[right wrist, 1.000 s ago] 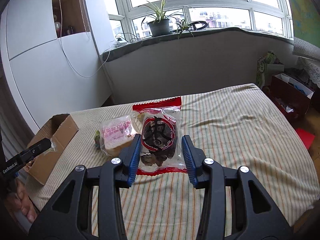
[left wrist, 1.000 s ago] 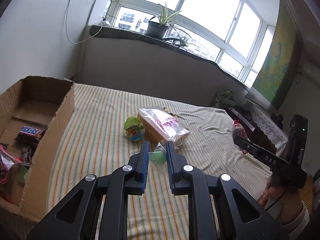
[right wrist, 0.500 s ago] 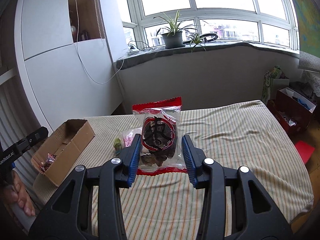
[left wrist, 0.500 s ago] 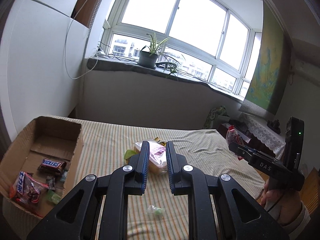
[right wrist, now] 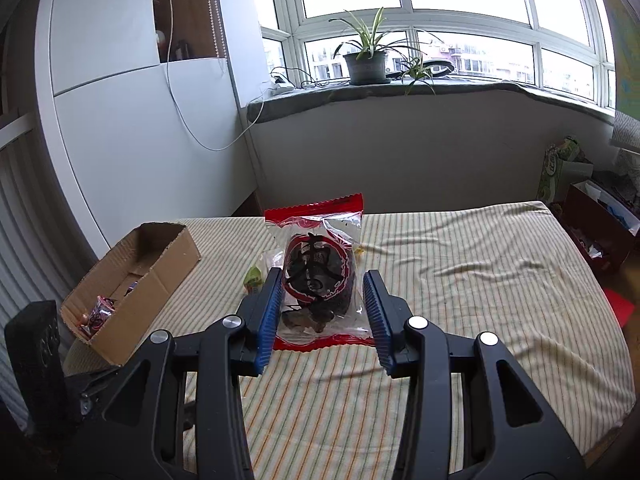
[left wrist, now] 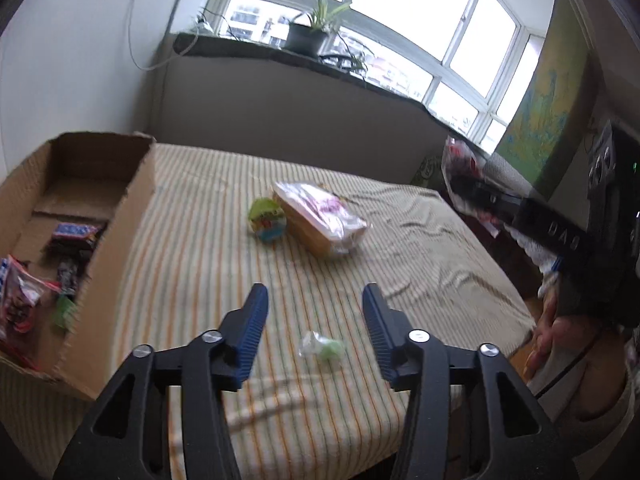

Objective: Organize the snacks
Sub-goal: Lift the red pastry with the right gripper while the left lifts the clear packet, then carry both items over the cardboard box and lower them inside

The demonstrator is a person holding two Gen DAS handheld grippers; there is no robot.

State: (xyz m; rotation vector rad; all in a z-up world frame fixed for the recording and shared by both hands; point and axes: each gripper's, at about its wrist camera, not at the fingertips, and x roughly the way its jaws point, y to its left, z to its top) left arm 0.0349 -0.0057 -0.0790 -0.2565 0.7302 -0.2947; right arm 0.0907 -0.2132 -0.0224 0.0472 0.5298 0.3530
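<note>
My left gripper (left wrist: 314, 294) is open and its jaws are still opening, with nothing pressed between them. A small green candy in a clear wrapper (left wrist: 322, 347) lies loose on the striped cloth just below and between the fingers. A cardboard box (left wrist: 132, 216) with several snacks in it stands to the left. My right gripper (right wrist: 322, 292) is shut on a red-edged clear packet of dark snack (right wrist: 318, 276) and holds it upright above the table. That packet (left wrist: 460, 164) also shows at the right of the left wrist view.
A wrapped loaf of bread (left wrist: 320, 220) and a round green snack (left wrist: 267, 220) lie mid-table. The striped cloth (right wrist: 460, 280) is wrinkled on the right. The box (right wrist: 136, 276) sits at the table's left edge. A plant pot stands on the windowsill.
The left gripper let the green candy drop onto the cloth, rose, then came back down with its jaws spread wide. The right gripper drew back and up with the red packet.
</note>
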